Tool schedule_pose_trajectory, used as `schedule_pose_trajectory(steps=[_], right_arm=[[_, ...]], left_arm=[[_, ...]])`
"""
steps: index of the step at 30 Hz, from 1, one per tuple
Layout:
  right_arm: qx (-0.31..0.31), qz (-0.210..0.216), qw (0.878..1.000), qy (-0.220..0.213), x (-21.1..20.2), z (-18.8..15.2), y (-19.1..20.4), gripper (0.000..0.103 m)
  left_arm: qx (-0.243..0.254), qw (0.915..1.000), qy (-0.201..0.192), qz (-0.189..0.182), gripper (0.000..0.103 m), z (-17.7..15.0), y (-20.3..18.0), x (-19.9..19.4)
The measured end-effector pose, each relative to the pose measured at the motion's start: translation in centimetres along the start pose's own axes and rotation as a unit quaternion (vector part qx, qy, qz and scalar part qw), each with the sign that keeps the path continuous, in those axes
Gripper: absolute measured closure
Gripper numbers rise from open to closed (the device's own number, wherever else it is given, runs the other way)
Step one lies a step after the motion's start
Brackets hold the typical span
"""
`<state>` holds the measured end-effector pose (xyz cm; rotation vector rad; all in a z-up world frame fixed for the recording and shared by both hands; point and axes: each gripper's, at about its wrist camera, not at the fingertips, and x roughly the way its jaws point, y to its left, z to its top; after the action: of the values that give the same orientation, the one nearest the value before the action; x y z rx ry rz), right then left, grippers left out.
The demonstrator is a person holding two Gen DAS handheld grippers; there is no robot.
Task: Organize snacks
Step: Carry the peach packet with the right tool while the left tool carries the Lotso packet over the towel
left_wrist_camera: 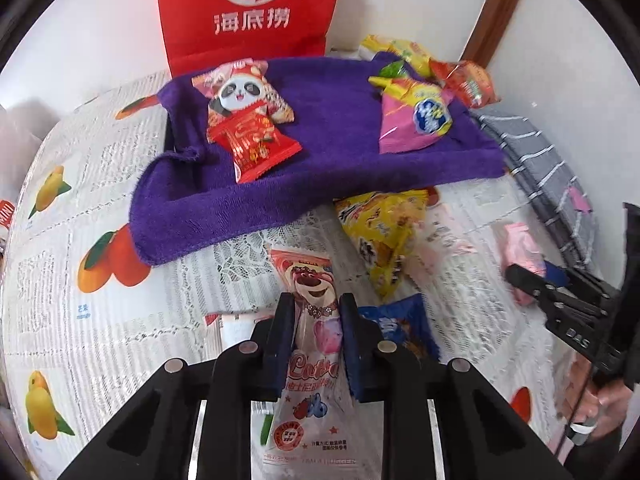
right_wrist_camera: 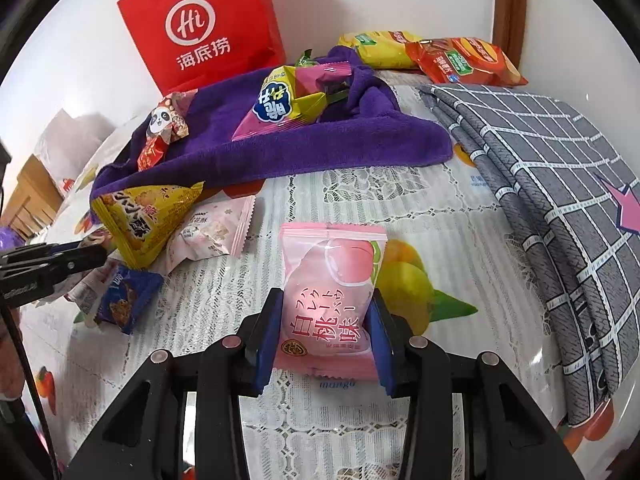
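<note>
My left gripper (left_wrist_camera: 316, 306) is shut on a long bear-print snack packet (left_wrist_camera: 310, 280) that lies on the fruit-print tablecloth (left_wrist_camera: 100, 184). My right gripper (right_wrist_camera: 325, 300) is shut on a pink peach packet (right_wrist_camera: 332, 276), also seen small at the right edge of the left wrist view as the peach packet (left_wrist_camera: 518, 246). A purple towel (left_wrist_camera: 320, 152) behind holds a panda packet (left_wrist_camera: 240, 96), a red packet (left_wrist_camera: 256, 148) and a pink-and-yellow packet (left_wrist_camera: 416, 120). On the cloth in front of the towel lie a yellow triangular packet (left_wrist_camera: 384, 232) and a blue packet (left_wrist_camera: 404, 324).
A red paper bag (left_wrist_camera: 248, 12) stands against the white wall behind the towel. A grey checked cloth (right_wrist_camera: 552, 184) lies folded on the right. Yellow and orange chip bags (right_wrist_camera: 440, 56) sit at the back right. A pale pink packet (right_wrist_camera: 216, 232) lies beside the yellow one.
</note>
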<state>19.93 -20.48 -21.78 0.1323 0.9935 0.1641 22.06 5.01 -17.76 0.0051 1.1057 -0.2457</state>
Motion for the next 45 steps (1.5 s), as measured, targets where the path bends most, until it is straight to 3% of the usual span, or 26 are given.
schedule_pose_trajectory(steps=[11, 23, 45], right_arm=[[-0.003, 0.006, 0.999, -0.036, -4.3, 2.0, 1.3, 0.062], [-0.010, 0.018, 0.996, -0.082, -7.9, 10.1, 4.6, 0.062], [-0.042, 0.058, 0.994, -0.081, -1.1, 20.9, 8.7, 0.062]], left_arm=[[-0.039, 0.9979, -0.052, 0.005, 0.081, 0.4, 1.5, -5.2], [-0.067, 0.9937, -0.087, 0.024, 0.081, 4.3, 2.9, -8.9], [-0.085, 0.9897, -0.096, 0.065, 0.081, 13.0, 6.3, -4.6]])
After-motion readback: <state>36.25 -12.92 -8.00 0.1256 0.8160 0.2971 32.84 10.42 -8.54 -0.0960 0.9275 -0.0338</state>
